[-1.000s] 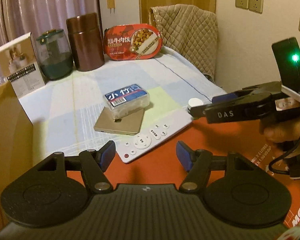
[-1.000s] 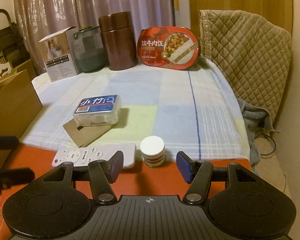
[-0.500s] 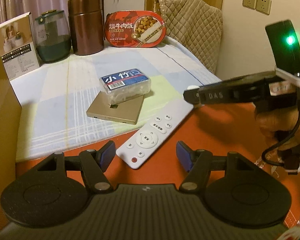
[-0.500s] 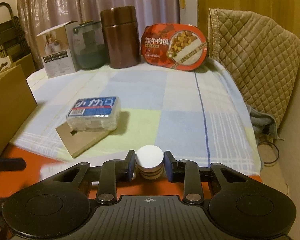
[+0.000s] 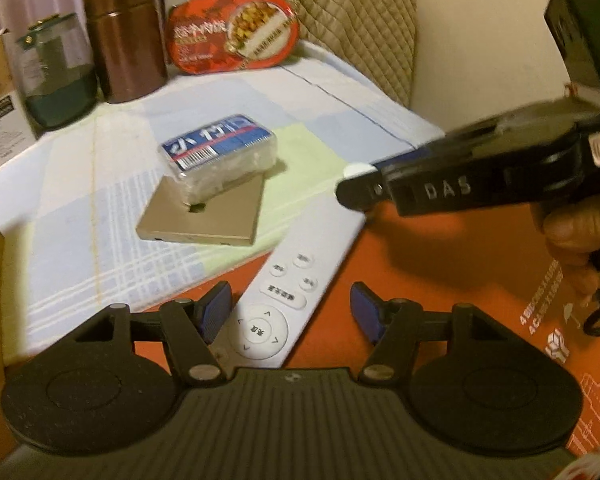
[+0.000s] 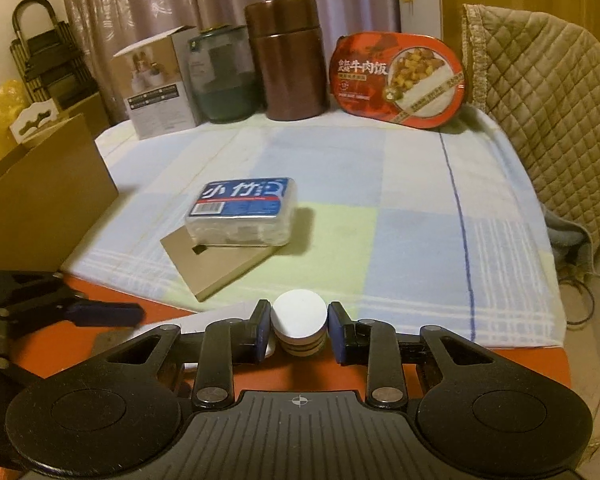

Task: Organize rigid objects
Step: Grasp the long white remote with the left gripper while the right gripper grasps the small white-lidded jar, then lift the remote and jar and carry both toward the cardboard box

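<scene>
My right gripper's (image 6: 299,334) blue ribbed pads pinched a small round white-lidded jar (image 6: 299,322) at the near edge of the checked cloth (image 6: 400,208). My left gripper (image 5: 291,312), jaws just narrowing, straddled the flat white remote (image 5: 300,268) without touching it, on the orange board (image 5: 440,264).

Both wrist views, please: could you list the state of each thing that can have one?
Right gripper: shut on the small white-lidded round jar.
Left gripper: open, jaws just closing a little, astride the white remote control, not pressing it.
Clear plastic box with blue label: closed, lying on the flat tan square box.
Brown cylindrical canister: upright, lid on.
Red oval meal tray: sealed, propped on edge.
</scene>
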